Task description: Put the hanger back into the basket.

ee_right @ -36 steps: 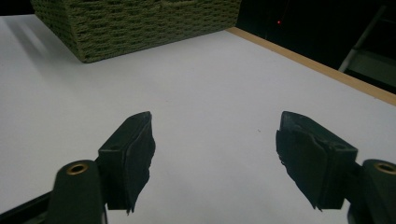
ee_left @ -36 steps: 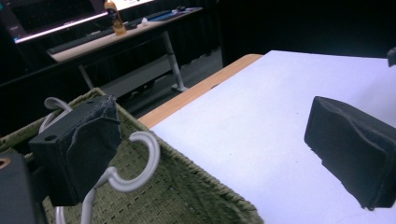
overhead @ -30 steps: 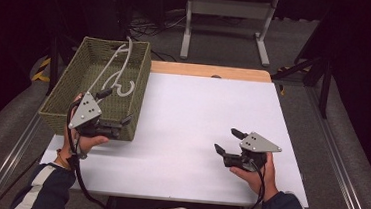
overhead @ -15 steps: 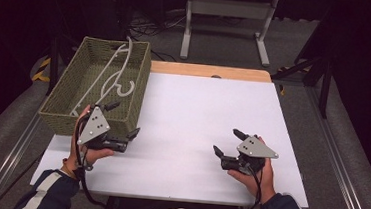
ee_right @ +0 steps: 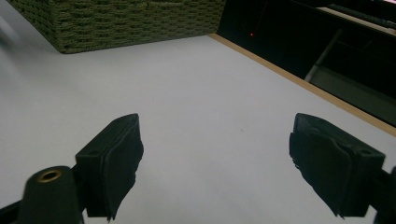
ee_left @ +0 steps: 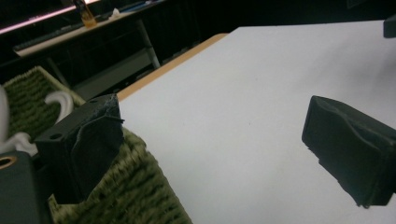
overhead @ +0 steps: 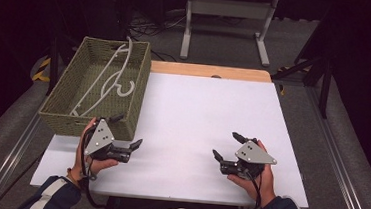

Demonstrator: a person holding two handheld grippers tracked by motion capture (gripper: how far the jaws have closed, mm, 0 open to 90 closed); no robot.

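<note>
Resting in one basket: two white hangers.

White plastic hanger, lying diagonally in woven green basket

Light falls from above onto the white table, which shows bright and even without glare, while the room around it sinks into near black. The grippers cast only faint, soft shadows on the tabletop. In both gripper views the near black jaws are soft and out of focus, the woven basket is slightly blurred, and the pictures look grainy and dim toward the edges.
</note>
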